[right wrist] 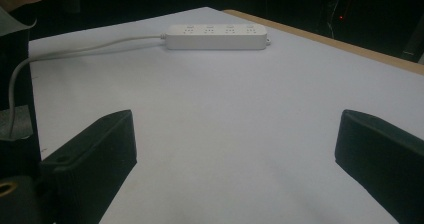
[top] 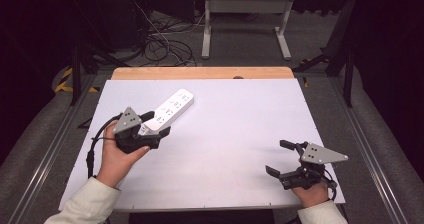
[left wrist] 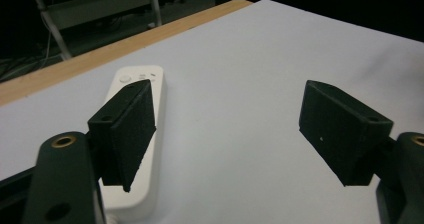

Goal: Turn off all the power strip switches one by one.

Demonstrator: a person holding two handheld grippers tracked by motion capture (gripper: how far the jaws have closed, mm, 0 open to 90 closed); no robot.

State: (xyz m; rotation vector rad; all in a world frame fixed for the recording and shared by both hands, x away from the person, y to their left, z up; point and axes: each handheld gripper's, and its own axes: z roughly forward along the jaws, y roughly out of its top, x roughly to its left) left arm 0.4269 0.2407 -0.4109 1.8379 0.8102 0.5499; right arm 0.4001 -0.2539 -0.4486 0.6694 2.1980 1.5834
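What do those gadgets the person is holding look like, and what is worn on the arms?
Each hand grips a black tool, the left gripper and the right gripper, with two blocky black jaws, brass-ringed holes and a grey three-cornered plate on top. A black cable trails from the left one. Both sleeves are cream-white.

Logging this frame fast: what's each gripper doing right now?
Left gripper: open, holding nothing; one of its fingers is over the white power strip.
Right gripper: open, holding nothing, above the table.
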